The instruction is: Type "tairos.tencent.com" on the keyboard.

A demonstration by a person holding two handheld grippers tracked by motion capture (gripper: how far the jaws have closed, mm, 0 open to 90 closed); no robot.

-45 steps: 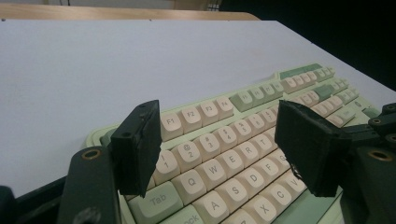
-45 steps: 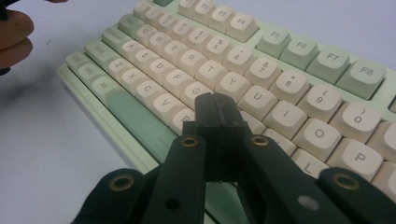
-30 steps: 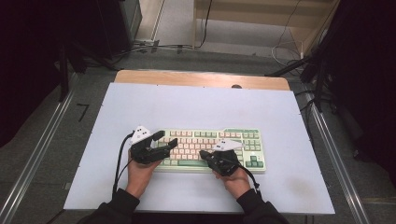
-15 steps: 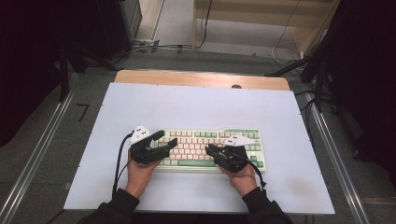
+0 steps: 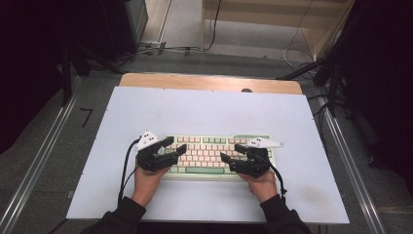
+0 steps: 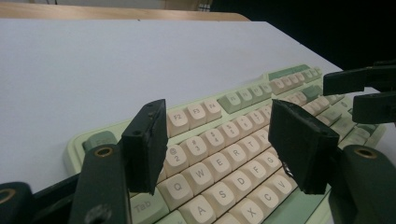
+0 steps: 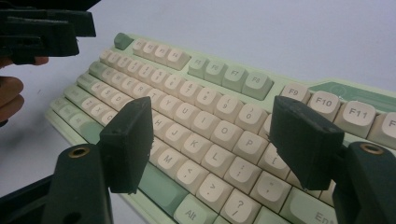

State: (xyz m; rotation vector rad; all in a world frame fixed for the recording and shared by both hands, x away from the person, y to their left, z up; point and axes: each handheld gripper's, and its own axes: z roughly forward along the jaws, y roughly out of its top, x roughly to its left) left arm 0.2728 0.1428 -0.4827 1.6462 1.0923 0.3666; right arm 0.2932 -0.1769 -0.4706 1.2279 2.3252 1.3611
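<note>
Here, a pale green keyboard (image 5: 214,153) with cream keycaps is seen lying flat on the white bench (image 5: 204,112); both the left hand-held gripper (image 5: 176,146) and the right hand-held gripper (image 5: 230,153) are held released above its ends.

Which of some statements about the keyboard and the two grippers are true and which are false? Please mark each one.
1. The keyboard lies flat on the white table. True.
2. The left gripper is shut on a keycap. False: its jaws stand apart above the keys, with nothing between them.
3. The right gripper is open over the keyboard's right half. True.
4. The keyboard is black with red keys. False: it has a pale green case with cream and green keys.
5. Each gripper is held by a hand. True.
</note>
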